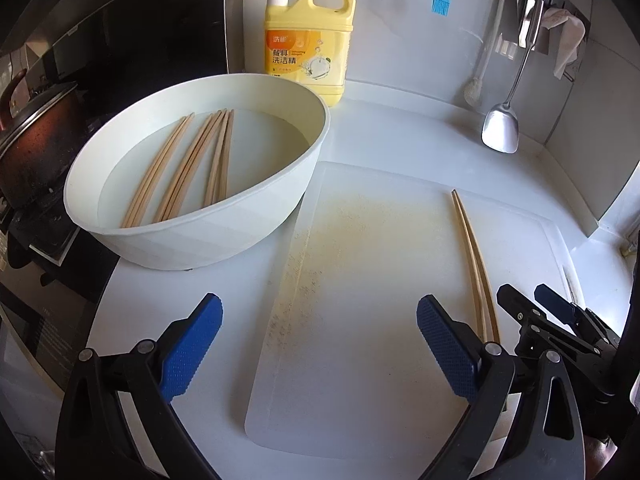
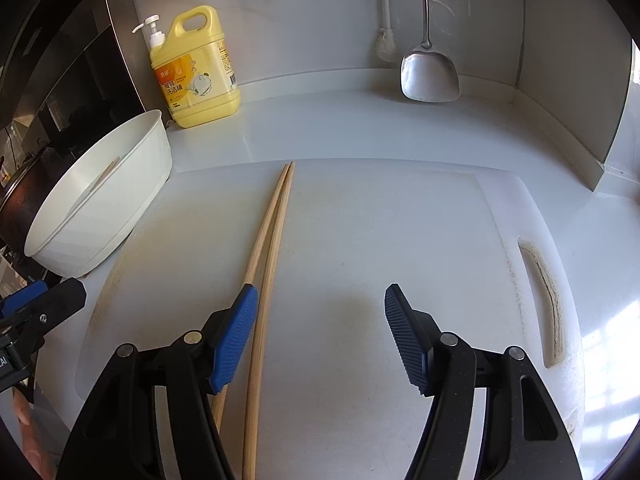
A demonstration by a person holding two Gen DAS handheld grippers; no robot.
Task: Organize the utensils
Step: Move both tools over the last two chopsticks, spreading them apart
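Note:
Two wooden chopsticks (image 2: 272, 232) lie side by side on a white cutting board (image 2: 360, 240), pointing away from me. My right gripper (image 2: 320, 300) hangs open just above the board; its left fingertip sits over the near part of the pair, with nothing gripped. My left gripper (image 1: 318, 312) is open over the board's left half, empty. In the left wrist view the same pair of chopsticks (image 1: 474, 260) lies to its right, beside the right gripper (image 1: 532, 300). A white basin (image 1: 316, 148) at the left holds water and several more chopsticks (image 1: 192, 160).
A yellow detergent jug (image 1: 308, 44) stands against the back wall behind the basin. A steel spatula (image 2: 430, 76), a white brush (image 2: 386, 46) and a blue silicone brush (image 1: 440, 0) hang on the wall. A dark lidded pot (image 1: 32, 136) sits on the stove at far left.

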